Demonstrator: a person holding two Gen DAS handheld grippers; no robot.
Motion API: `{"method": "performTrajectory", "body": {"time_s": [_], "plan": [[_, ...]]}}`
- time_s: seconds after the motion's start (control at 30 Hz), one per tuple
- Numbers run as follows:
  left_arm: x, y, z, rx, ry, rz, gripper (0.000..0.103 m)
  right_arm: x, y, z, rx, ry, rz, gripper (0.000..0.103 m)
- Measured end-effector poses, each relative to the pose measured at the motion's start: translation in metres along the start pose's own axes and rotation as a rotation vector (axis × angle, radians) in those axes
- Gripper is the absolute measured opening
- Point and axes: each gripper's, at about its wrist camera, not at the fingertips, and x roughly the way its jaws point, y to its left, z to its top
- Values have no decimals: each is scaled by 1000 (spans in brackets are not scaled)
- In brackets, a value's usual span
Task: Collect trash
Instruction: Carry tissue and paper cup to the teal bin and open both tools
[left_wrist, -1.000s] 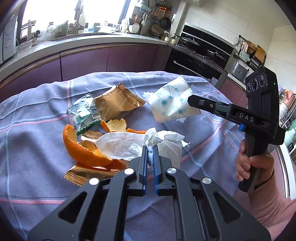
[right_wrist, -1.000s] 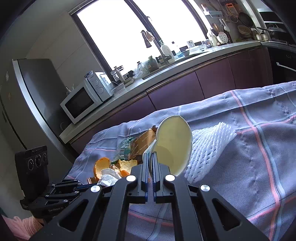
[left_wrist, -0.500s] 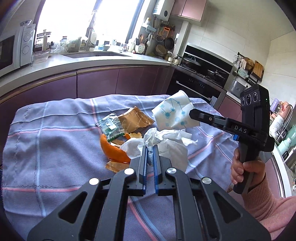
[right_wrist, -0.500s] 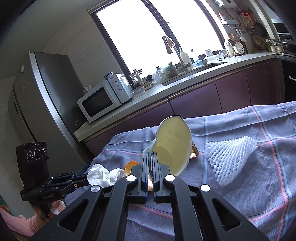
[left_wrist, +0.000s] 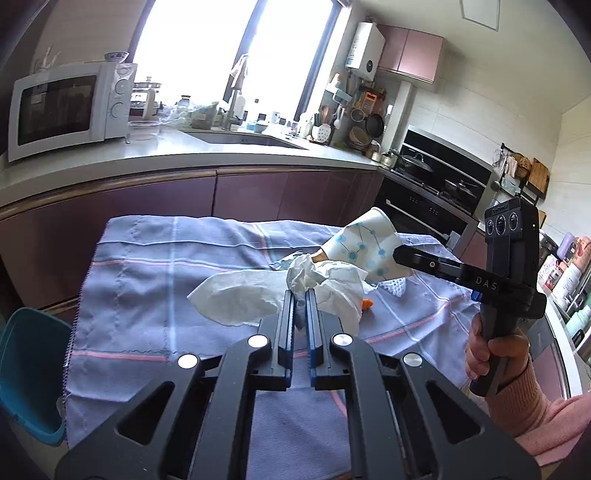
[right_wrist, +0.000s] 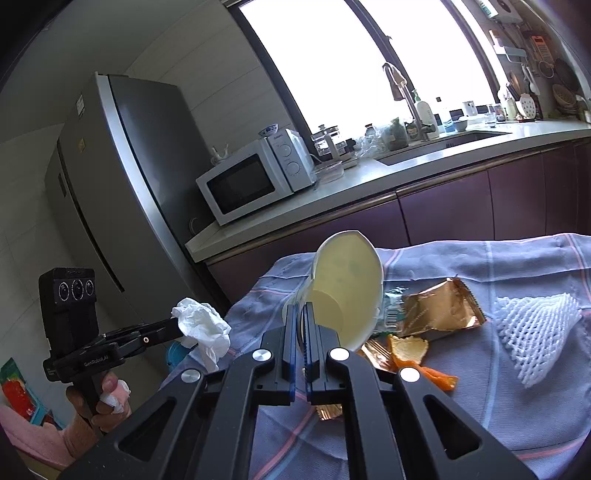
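Both grippers have risen off the checked cloth (left_wrist: 147, 295) since the earlier frames. Left gripper (left_wrist: 300, 295) is clenched on a crumpled white tissue (left_wrist: 325, 280), held above the cloth. Right gripper (right_wrist: 300, 314) is clamped on the wall of a paper cup (right_wrist: 347, 284), above the cloth. Gold wrapper (right_wrist: 436, 306), orange peel (right_wrist: 410, 347) and white foam net (right_wrist: 535, 328) lie on the cloth.
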Motion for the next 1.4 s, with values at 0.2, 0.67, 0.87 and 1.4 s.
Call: {"method": "performTrajectory", "body": {"time_s": [0.2, 0.67, 0.87, 1.4], "plan": [[-40, 43, -11, -62, -26, 104, 6, 38, 36, 3, -49, 59, 84, 3], [-111, 160, -30, -212, -61, 381, 6, 151, 128, -2, -183, 232, 266, 3], [-116, 205, -46, -279, -40, 442, 6, 191, 159, -4, -227, 290, 301, 3], [-90, 272, -84, -395, 55, 538, 6, 282, 210, -29, -284, 441, 280, 3]]}}
